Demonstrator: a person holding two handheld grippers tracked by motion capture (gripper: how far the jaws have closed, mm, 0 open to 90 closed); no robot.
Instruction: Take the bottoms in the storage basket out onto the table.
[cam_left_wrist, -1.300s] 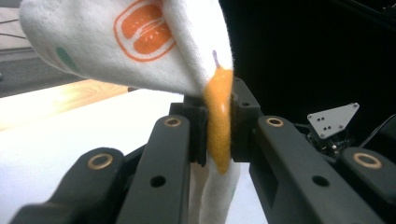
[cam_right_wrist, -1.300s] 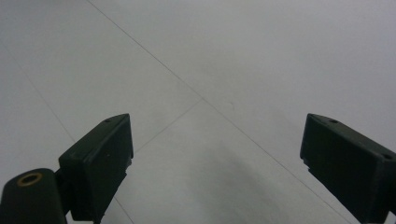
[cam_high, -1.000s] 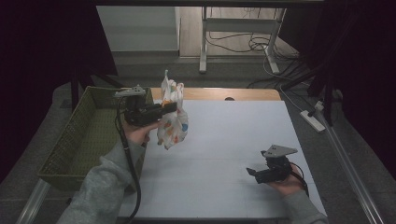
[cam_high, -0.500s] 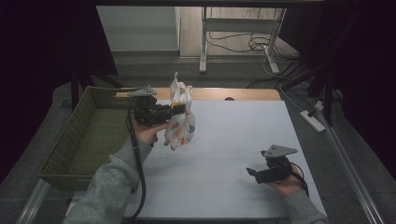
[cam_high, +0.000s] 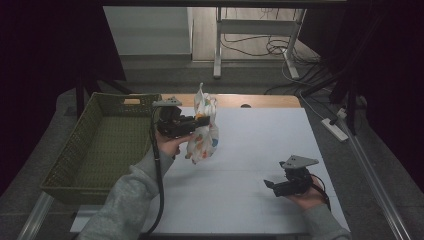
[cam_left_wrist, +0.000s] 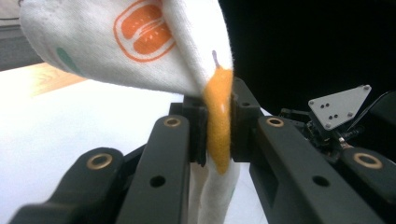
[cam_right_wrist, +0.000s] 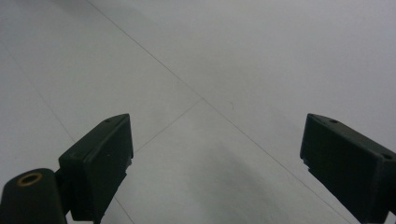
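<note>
I have the left claw (cam_high: 202, 120) clamped on the printed cloth (cam_high: 204, 131), lifted near the bench's (cam_high: 260, 150) far-left corner. Right claw (cam_high: 270, 184) open, idle. Next: likely into the basket (cam_high: 75, 150).

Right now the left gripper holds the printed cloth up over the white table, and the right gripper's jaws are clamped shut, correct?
Not quite. The right gripper has its jaws wide apart, as the right gripper view shows. The left gripper does hold the printed cloth up.
</note>
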